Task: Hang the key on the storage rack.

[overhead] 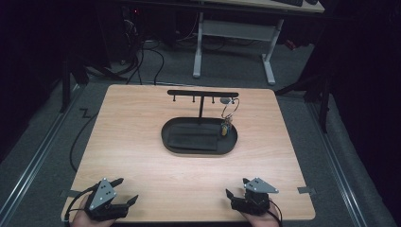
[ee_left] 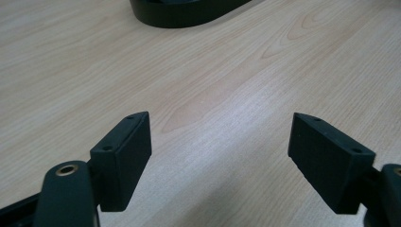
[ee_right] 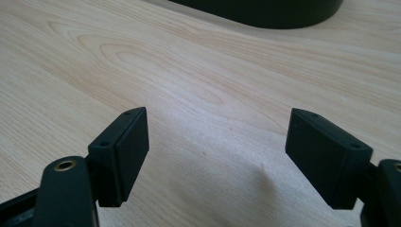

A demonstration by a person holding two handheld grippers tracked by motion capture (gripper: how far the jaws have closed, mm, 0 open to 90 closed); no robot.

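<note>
Resting at the table's [overhead: 142,142] near edge, the left gripper [overhead: 126,190] and right gripper [overhead: 236,187] are held wide open, empty. Keys [overhead: 227,126] are hung from the rack [overhead: 202,93] over the black tray [overhead: 170,142].

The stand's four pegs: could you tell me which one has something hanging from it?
The rightmost peg on the black stand; a key ring hangs from it over the tray. The other three are bare.
</note>
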